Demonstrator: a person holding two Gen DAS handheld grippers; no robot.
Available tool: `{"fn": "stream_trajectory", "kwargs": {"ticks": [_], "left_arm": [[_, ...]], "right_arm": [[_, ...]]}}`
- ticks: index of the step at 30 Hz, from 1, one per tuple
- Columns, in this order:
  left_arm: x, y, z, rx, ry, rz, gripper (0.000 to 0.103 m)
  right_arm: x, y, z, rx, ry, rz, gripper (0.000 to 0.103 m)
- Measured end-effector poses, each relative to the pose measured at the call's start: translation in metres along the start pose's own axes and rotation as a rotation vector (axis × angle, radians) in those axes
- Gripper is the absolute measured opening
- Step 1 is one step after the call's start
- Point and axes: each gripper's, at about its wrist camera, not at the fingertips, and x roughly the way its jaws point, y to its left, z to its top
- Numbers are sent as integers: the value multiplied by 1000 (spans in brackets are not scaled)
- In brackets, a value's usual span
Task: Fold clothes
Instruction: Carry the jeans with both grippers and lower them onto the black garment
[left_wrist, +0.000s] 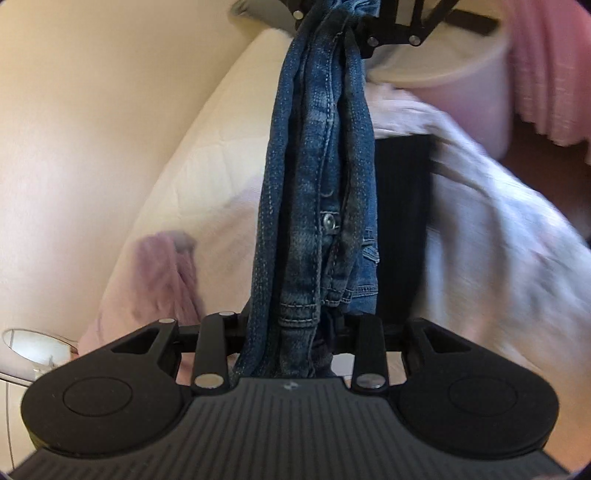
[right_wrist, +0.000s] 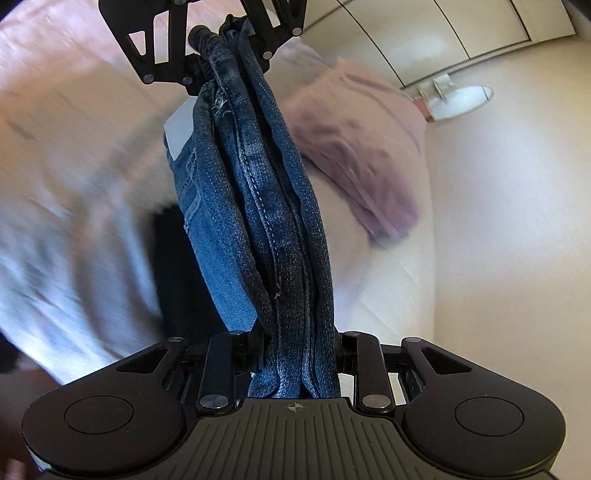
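A pair of blue jeans (left_wrist: 317, 184) is bunched into a thick rope and stretched taut between my two grippers, held up off the bed. My left gripper (left_wrist: 291, 332) is shut on one end of the jeans. The right gripper (left_wrist: 354, 26) shows at the top of the left wrist view, clamped on the far end. In the right wrist view my right gripper (right_wrist: 299, 350) is shut on the jeans (right_wrist: 258, 206), and the left gripper (right_wrist: 218, 62) grips the far end at the top. A white label (right_wrist: 179, 129) hangs on the denim.
A pale bed sheet (left_wrist: 192, 177) lies below. A pink garment (right_wrist: 358, 147) lies crumpled on it, also in the left wrist view (left_wrist: 166, 273). A black garment (left_wrist: 402, 221) hangs behind the jeans. A white tub (left_wrist: 461, 85) and a pink curtain (left_wrist: 550, 74) stand beyond. A cream wall (right_wrist: 498, 240) is close.
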Motion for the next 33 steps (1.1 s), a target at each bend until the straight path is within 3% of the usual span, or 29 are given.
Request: {"fn": "stream_trajectory", "kwargs": {"ticks": [5, 8, 11, 13, 15, 21, 24, 26, 31, 33], "left_arm": [[98, -2, 25, 16, -5, 98, 32], [170, -56, 14, 56, 44, 75, 38], [224, -118, -3, 136, 77, 2, 53], [229, -145, -11, 188, 51, 32, 59], [226, -163, -19, 224, 14, 83, 59], [197, -155, -41, 201, 31, 86, 61], [191, -144, -51, 176, 28, 57, 52], [192, -137, -53, 174, 28, 78, 47], [191, -122, -59, 160, 26, 171, 46], [206, -136, -69, 179, 48, 130, 47]], "right_arm": [[77, -24, -54, -10, -24, -124, 26], [137, 14, -86, -21, -41, -165, 27], [197, 71, -113, -36, -7, -78, 28], [222, 101, -125, -31, 35, 11, 30], [218, 113, -133, 1, 25, -1, 34], [189, 119, -139, 45, 34, -36, 41], [185, 119, -136, 78, 46, -18, 41], [183, 112, -131, 127, 59, -11, 32], [164, 101, -113, 246, 39, -89, 28], [170, 119, -110, 217, 55, -69, 28]]}}
